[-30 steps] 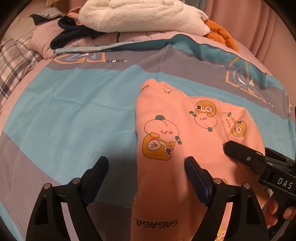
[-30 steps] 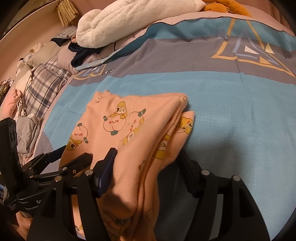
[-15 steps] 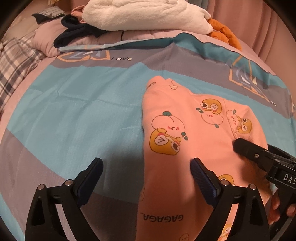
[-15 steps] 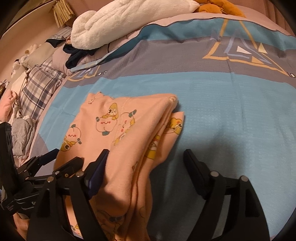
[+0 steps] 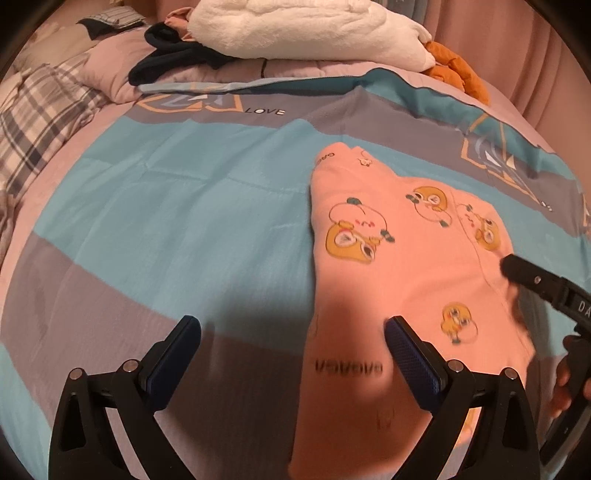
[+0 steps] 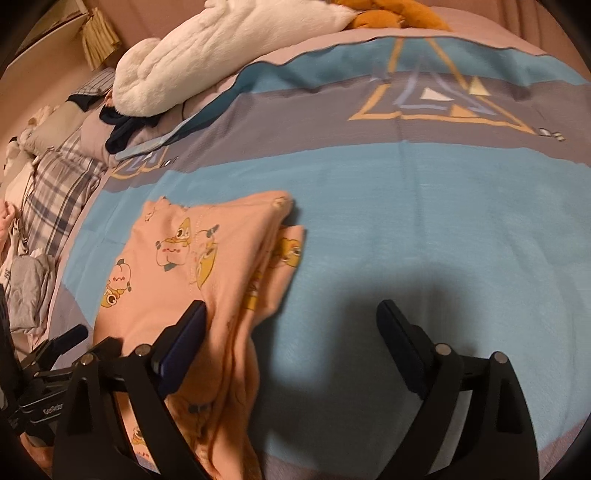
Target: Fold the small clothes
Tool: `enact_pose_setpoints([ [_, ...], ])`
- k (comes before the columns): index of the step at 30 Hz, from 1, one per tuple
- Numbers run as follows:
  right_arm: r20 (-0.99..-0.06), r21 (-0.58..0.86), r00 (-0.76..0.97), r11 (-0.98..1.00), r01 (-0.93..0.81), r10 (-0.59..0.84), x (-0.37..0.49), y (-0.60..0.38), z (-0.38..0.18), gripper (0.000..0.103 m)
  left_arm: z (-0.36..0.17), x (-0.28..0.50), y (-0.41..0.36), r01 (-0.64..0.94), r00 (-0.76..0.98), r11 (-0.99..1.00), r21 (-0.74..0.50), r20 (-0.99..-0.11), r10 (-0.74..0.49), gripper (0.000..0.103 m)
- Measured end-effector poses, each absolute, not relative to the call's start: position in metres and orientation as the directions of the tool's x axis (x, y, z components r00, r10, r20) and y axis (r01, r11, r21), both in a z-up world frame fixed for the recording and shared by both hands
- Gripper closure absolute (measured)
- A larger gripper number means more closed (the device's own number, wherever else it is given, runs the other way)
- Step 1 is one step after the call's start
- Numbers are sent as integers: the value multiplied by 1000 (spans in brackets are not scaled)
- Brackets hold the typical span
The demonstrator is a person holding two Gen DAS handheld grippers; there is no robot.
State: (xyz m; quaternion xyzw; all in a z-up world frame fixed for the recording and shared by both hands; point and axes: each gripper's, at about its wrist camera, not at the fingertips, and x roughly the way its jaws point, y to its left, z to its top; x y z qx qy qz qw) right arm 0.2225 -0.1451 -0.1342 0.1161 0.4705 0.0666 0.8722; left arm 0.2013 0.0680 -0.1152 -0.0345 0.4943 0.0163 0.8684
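Note:
A pink garment point(image 5: 399, 266) with yellow cartoon prints lies folded lengthwise on the blue and grey bedspread point(image 5: 166, 229). My left gripper point(image 5: 291, 354) is open and empty above the garment's near left edge. My right gripper point(image 6: 291, 336) is open and empty; its left finger point(image 6: 184, 339) hangs over the garment's point(image 6: 192, 258) right side, its right finger over bare bedspread point(image 6: 424, 229). The right gripper's tip also shows in the left wrist view point(image 5: 524, 273) at the garment's right edge.
A white fluffy blanket point(image 5: 303, 33) lies on pillows at the bed's far end, with dark clothes point(image 5: 166, 59) and an orange plush point(image 5: 458, 74) beside it. A plaid pillow point(image 5: 37, 122) and a pile of grey clothes point(image 6: 29, 291) lie on the left.
Both grippers have pulled back toward me and lifted off the garment. The right gripper's jaws, earlier around the garment's folded edge, now stand clear of it. The garment stays flat.

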Motion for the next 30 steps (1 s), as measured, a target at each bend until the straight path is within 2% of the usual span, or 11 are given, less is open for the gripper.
enact_pose_setpoints([
  [4, -800, 198, 577, 980, -3, 164, 197, -149, -114, 11, -105, 184, 70, -63, 516, 997, -54, -856, -14, 4],
  [11, -786, 145, 595, 986, -82, 165, 142, -144, -87, 10, -84, 146, 66, -58, 506, 996, -69, -862, -30, 4],
  [15, -776, 134, 603, 982, -130, 185, 111, -135, -73, 0, -70, 122, 60, -35, 514, 997, -71, -857, -43, 3],
  [24, -738, 57, 643, 968, -244, 206, 51, -106, -41, 0, -27, 73, 50, -22, 591, 997, -72, -805, -45, 2],
  [30, -707, 53, 675, 968, -246, 211, 26, -97, -19, 0, -5, 48, 46, -38, 639, 999, -37, -770, -5, 2],
])
